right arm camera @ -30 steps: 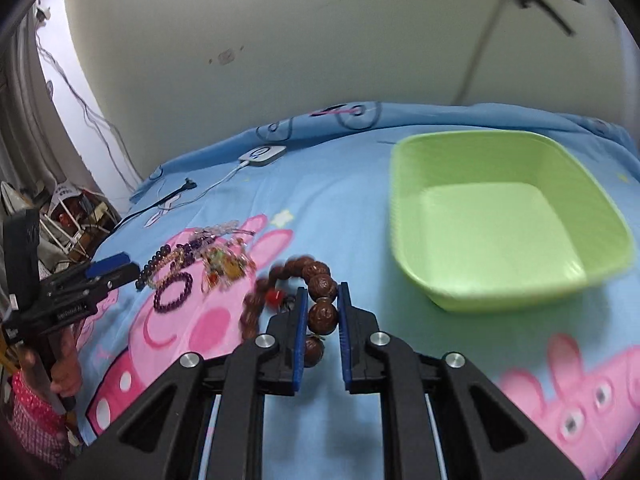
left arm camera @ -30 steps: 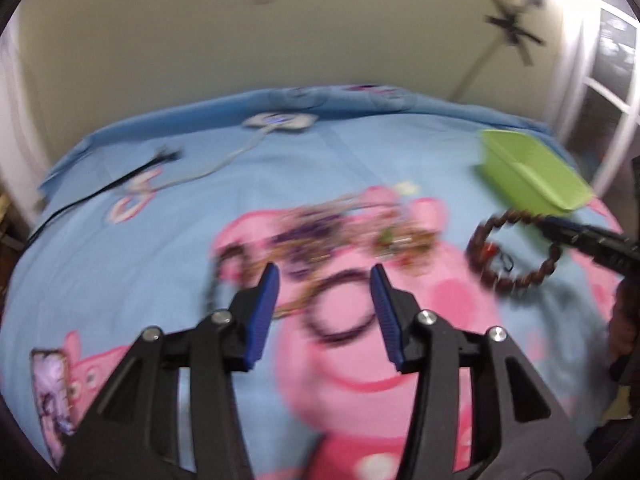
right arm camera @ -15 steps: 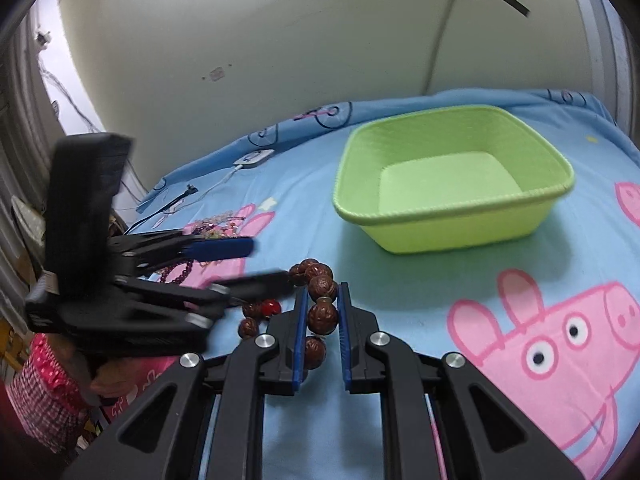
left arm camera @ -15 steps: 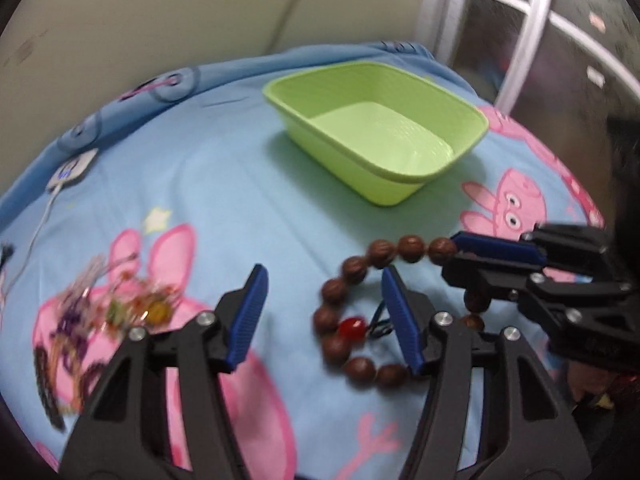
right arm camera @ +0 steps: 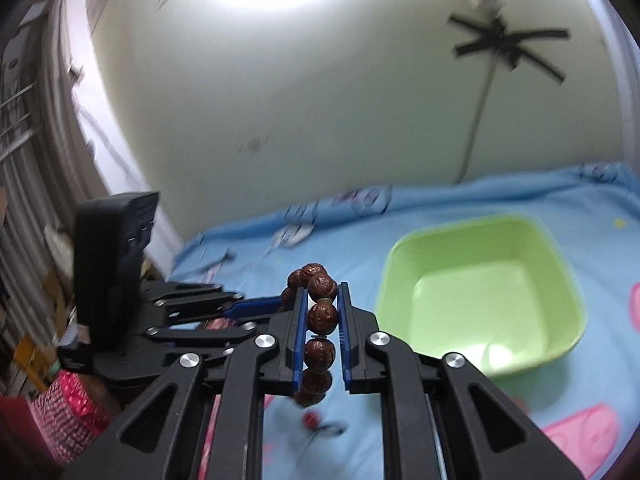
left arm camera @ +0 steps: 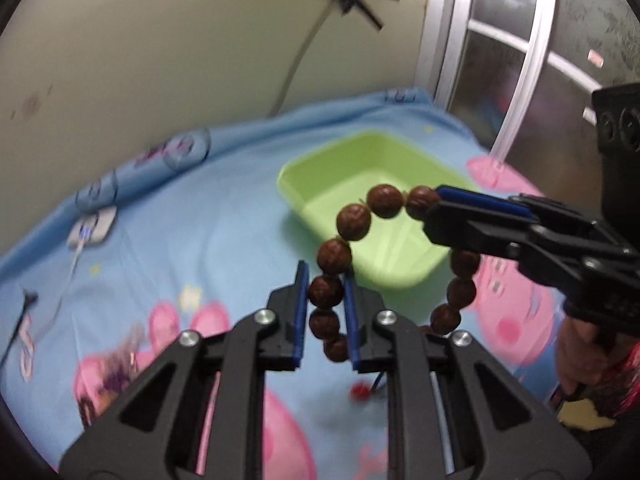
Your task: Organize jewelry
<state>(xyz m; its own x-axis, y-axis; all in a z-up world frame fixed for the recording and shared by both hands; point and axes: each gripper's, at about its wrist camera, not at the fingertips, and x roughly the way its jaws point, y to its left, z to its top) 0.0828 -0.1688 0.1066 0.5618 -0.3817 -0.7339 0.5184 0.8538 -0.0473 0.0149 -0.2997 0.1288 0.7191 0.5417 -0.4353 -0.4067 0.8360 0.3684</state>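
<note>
A brown beaded bracelet [left arm camera: 354, 222] hangs in the air above the bed, held from both sides. My left gripper [left arm camera: 326, 294] is shut on one of its beads. My right gripper [right arm camera: 322, 314] is shut on beads of the same bracelet [right arm camera: 322, 316]; it also shows in the left wrist view [left arm camera: 472, 204] coming in from the right. The bracelet's red bead with a small tassel [left arm camera: 360, 392] dangles below. The green plastic basket [left arm camera: 360, 168] stands on the bed just behind the bracelet, empty; it shows in the right wrist view [right arm camera: 556, 252] at the right.
A pile of other jewelry [left arm camera: 116, 376] lies blurred on the blue cartoon-pig bedsheet at lower left. A white charger with cable [left arm camera: 92, 228] lies near the far left edge. A wall is behind the bed, a window [left arm camera: 532, 40] at the right.
My left gripper swung right from the jewelry pile to the bracelet and shut on it. Both grippers lifted the bracelet off the sheet, nearer the basket.
</note>
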